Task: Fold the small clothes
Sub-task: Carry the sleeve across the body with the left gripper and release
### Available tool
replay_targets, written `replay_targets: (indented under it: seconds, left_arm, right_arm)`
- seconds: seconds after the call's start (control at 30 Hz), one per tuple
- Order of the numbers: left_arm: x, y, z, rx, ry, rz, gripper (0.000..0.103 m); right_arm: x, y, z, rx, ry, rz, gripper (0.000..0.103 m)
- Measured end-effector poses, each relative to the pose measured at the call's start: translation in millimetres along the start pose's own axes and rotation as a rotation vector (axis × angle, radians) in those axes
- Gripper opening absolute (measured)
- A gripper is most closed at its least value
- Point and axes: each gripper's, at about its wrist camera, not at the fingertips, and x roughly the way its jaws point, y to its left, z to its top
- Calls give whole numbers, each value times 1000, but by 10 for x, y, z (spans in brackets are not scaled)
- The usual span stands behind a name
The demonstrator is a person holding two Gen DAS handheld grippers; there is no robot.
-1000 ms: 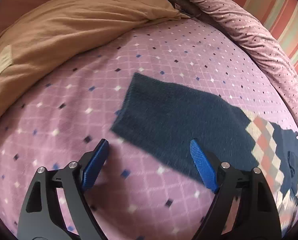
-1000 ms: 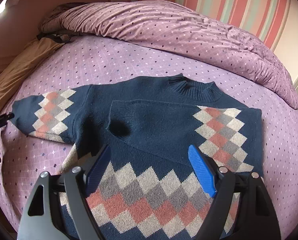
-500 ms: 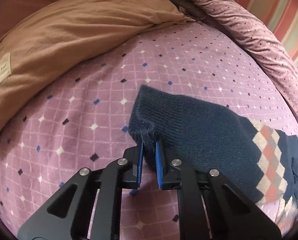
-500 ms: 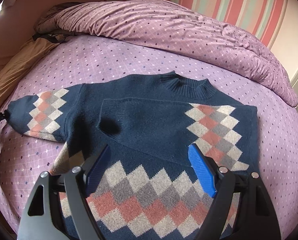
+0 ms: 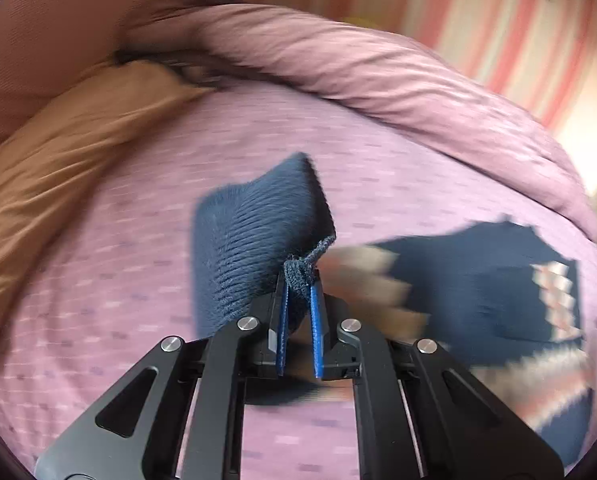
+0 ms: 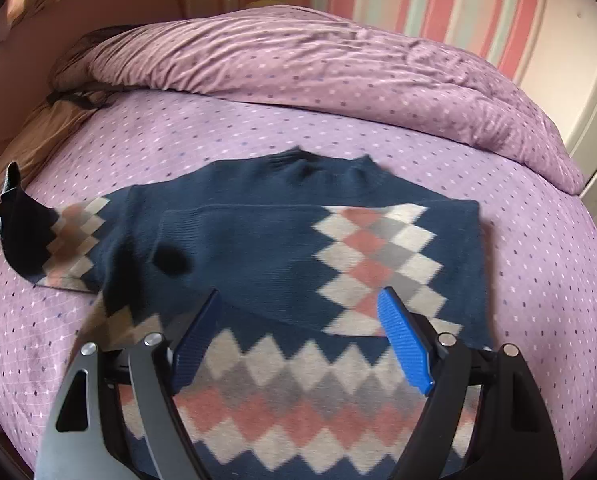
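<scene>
Sweater [image 6: 258,248], navy argyle: cuff [image 5: 298,274] pinched by left fingers [image 5: 316,320], right fingers [image 6: 402,340] wide.

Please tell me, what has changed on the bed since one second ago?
The left tongs closed on the sweater's cuff and lifted that sleeve off the bedsheet. The right tongs stayed open above the sweater, whose other sleeve remains folded across.

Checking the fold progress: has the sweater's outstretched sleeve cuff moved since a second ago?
Yes. The cuff, pinched by the left gripper, has lifted off the bedspread toward the sweater body.
</scene>
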Motion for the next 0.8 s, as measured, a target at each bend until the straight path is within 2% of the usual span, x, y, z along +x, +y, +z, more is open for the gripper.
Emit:
replay_targets:
  seconds: [0.13,0.33,0.6,0.8]
  left_arm:
    - [65,-864,-33,80,45,-106,8]
    - [297,-1998,-155,64,116,-254,8]
    - [521,-3478,-391,93,171,-392,8]
    - [681,-4328,-596,102,218,-489,8]
  right_arm:
    - [-64,-329,33,18,-13,-16,81]
    - [-99,-821,5,19,-19,-57,81]
    - [-6,-1531,-161,74,-3,-87,81]
    - [18,-2016,-281,103,10,-113,80]
